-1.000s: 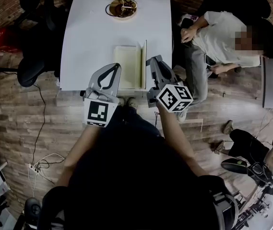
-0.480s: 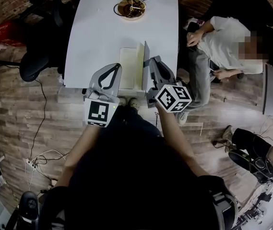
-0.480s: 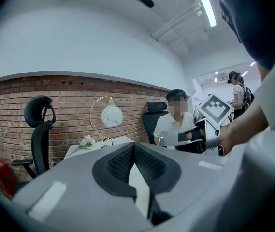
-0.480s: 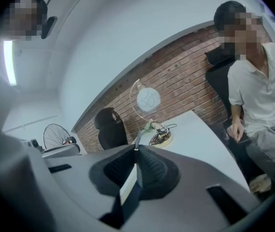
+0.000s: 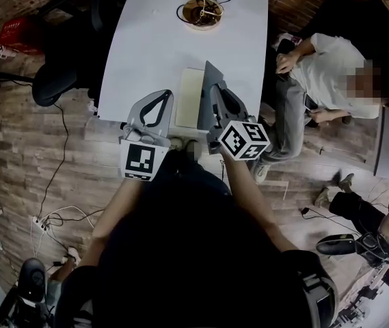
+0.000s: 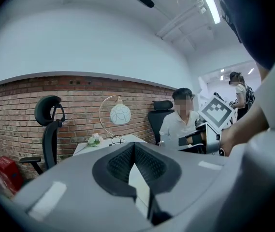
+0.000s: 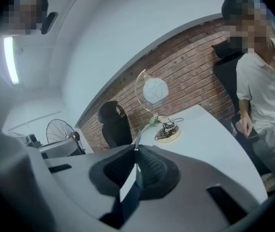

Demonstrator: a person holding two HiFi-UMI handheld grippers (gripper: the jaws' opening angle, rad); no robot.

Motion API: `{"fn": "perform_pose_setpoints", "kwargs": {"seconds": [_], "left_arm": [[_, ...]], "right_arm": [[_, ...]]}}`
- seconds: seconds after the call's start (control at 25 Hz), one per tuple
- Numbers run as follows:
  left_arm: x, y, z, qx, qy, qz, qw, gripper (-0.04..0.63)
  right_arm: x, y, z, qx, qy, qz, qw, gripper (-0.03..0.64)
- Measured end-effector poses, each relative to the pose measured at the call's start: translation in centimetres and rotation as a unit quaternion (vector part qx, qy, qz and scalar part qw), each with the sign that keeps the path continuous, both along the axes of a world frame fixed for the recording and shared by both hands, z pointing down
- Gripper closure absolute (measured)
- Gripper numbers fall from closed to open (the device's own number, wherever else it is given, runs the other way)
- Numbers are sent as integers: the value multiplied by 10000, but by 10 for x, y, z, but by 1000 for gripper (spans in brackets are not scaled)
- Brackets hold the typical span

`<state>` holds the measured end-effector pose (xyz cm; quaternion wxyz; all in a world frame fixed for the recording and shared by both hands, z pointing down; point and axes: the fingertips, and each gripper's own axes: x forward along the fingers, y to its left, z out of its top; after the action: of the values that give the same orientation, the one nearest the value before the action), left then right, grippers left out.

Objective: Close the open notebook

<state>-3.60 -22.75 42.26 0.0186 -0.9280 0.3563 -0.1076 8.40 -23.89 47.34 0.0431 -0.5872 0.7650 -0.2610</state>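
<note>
The notebook (image 5: 189,98) lies near the front edge of the white table (image 5: 146,46), its pale left page facing up. Its right cover (image 5: 210,87) is lifted and leans leftward over the page. My right gripper (image 5: 212,93) is shut on this cover; in the right gripper view the thin cover (image 7: 129,183) runs up between the pads of the right gripper (image 7: 136,151). My left gripper (image 5: 161,96) hovers just left of the notebook at the table's edge, jaws together with nothing held. In its own view the left gripper (image 6: 134,144) has its tips meeting.
A round lamp base with cables (image 5: 203,12) stands at the table's far end. A person (image 5: 324,67) sits close to the table's right side. An office chair (image 5: 64,80) stands at the left. Cables (image 5: 57,224) lie on the wooden floor.
The right gripper has carried the cover further over to the left, so less of the page shows. Both grippers have moved forward toward the table.
</note>
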Motion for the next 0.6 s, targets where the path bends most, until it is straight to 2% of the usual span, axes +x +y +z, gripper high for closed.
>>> {"fn": "perform_pose_setpoints", "kwargs": {"seconds": [0.6], "left_arm": [[-49,-13,9,-103,-103,-462,9988,601]], "right_arm": [[-55,-23,43,-475,159,-437,9978,589]]}}
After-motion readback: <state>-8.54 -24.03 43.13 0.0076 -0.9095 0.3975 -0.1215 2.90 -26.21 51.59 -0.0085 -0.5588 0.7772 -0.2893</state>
